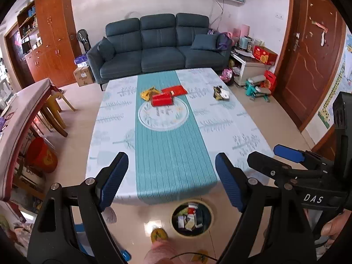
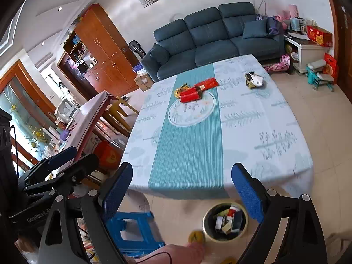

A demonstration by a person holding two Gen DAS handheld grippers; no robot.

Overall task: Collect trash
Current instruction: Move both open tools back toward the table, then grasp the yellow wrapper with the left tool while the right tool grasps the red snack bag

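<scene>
Left wrist view: your left gripper (image 1: 171,180) hangs above the near edge of the table (image 1: 237,132), jaws spread wide, nothing between the blue pads (image 1: 114,180). The right gripper (image 1: 283,156) shows at the right of the frame, its jaws apart and empty too. On the floor just past the near edge stands the trash bin (image 1: 191,218), already holding several cartons and wrappers, so part of the collecting looks done. Left on the table: a red box (image 1: 161,99) near the middle, on the far rim of the round motif; a yellow wrapper (image 1: 148,93) touching it on its left; a flat red packet (image 1: 175,90) just behind it; and a crumpled dark-and-white wrapper (image 1: 221,92) well apart, toward the far right corner. Right wrist view: your right gripper (image 2: 182,189) is likewise over the near edge, jaws wide, holding nothing; the left gripper (image 2: 66,165) sits off to the left. The same bin (image 2: 225,221) is below the near edge, partly filled, beside a blue stool (image 2: 132,231). The red box (image 2: 191,94), yellow wrapper (image 2: 180,89), flat red packet (image 2: 208,83) and dark-and-white wrapper (image 2: 254,79) all lie untouched at the far half. Judgement: task is partway along; four visible pieces remain, all a long reach from either gripper.
</scene>
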